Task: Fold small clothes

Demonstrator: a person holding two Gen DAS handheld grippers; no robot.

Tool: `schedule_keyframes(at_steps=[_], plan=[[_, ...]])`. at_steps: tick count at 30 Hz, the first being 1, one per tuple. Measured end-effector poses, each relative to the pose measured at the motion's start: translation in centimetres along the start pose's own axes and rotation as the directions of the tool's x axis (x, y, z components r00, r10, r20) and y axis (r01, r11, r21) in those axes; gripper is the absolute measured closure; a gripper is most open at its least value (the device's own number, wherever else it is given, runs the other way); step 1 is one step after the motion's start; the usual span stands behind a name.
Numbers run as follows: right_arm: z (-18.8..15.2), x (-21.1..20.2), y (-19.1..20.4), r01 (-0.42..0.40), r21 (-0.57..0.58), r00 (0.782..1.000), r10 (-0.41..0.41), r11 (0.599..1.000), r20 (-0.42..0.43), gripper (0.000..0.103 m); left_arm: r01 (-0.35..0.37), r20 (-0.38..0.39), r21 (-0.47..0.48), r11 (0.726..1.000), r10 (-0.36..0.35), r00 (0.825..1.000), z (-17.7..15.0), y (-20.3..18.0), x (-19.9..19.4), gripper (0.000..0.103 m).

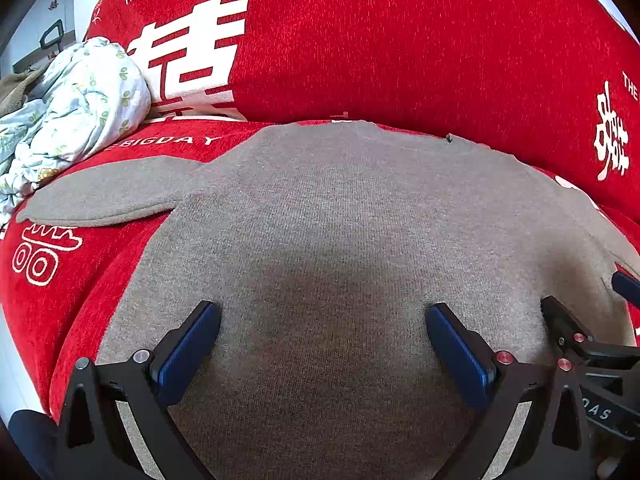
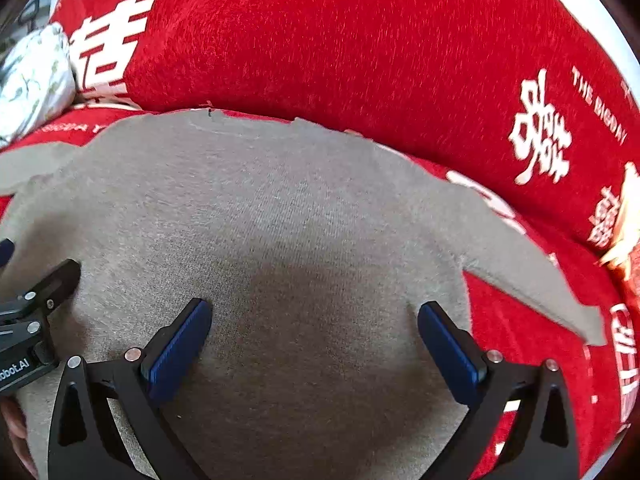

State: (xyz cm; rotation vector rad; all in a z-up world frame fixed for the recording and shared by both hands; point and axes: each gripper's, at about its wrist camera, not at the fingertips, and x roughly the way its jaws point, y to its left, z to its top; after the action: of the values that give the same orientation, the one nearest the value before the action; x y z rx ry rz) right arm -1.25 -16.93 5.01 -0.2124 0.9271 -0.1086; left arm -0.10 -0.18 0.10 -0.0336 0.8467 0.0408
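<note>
A small grey-brown knit sweater (image 1: 340,208) lies spread flat on a red sofa seat, neck toward the backrest. Its left sleeve (image 1: 108,196) sticks out to the left. It also fills the right wrist view (image 2: 280,208), where its right sleeve (image 2: 532,272) runs out to the right. My left gripper (image 1: 322,316) is open and empty, low over the sweater's body near its hem. My right gripper (image 2: 314,314) is open and empty, low over the sweater's right half. The right gripper's finger (image 1: 560,320) shows at the right edge of the left wrist view.
The red sofa backrest (image 1: 380,40) with white lettering rises just behind the sweater. A crumpled pale floral cloth (image 1: 76,108) lies on the seat at the left, also seen in the right wrist view (image 2: 32,80). The red seat cover (image 2: 528,340) shows beside the sweater.
</note>
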Motion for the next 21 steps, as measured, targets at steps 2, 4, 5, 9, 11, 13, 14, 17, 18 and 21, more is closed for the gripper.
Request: schedule_keyframes(at_steps=[2, 4, 5, 9, 11, 13, 14, 17, 18, 21], plan=[[0.3, 0.0, 0.1, 0.023, 0.023, 0.999, -0.023, 0.999, -0.031, 0.000, 0.005, 0.000, -0.001, 1.000, -0.005, 1.000, 0.0, 0.0, 0.0, 0.000], [0.6, 0.3, -0.5, 0.007, 0.082, 0.997, 0.000, 0.997, -0.080, 0.000, 0.012, 0.001, 0.001, 1.000, -0.012, 1.000, 0.1, 0.1, 0.0, 0.000], [0.7, 0.6, -1.1, -0.010, 0.133, 0.995, 0.023, 0.991, -0.093, 0.000, 0.016, 0.002, 0.003, 1.000, -0.016, 1.000, 0.0, 0.1, -0.1, 0.000], [0.2, 0.8, -1.3, 0.002, 0.205, 0.997, 0.014, 0.979, -0.077, 0.000, 0.017, 0.003, 0.004, 1.000, -0.017, 1.000, 0.0, 0.2, -0.1, 0.000], [0.1, 0.8, -1.1, 0.016, 0.196, 0.998, -0.003, 0.980, -0.069, 0.000, 0.015, 0.003, 0.005, 1.000, -0.015, 1.000, 0.0, 0.1, -0.2, 0.000], [0.0, 0.7, -1.2, 0.010, 0.203, 0.998, 0.004, 0.979, -0.066, 0.000, 0.012, 0.003, 0.006, 1.000, -0.012, 1.000, 0.1, 0.0, -0.2, 0.000], [0.0, 0.8, -1.3, 0.004, 0.208, 0.998, 0.009, 0.978, -0.065, 0.000, 0.010, 0.003, 0.006, 1.000, -0.010, 1.000, 0.1, 0.0, -0.2, 0.000], [0.1, 0.7, -1.5, 0.000, 0.212, 0.998, 0.013, 0.977, -0.062, 0.000, 0.005, 0.002, 0.008, 1.000, -0.005, 1.000, 0.2, -0.1, -0.2, 0.000], [0.2, 0.6, -1.3, 0.006, 0.207, 0.998, 0.007, 0.978, -0.060, 0.000, 0.005, 0.002, 0.008, 1.000, -0.005, 1.000, 0.3, -0.2, -0.2, 0.000], [0.3, 0.4, -0.8, 0.026, 0.188, 0.998, -0.016, 0.982, -0.055, 0.000, 0.006, 0.003, 0.008, 1.000, -0.006, 1.000, 0.2, -0.1, -0.3, 0.000]])
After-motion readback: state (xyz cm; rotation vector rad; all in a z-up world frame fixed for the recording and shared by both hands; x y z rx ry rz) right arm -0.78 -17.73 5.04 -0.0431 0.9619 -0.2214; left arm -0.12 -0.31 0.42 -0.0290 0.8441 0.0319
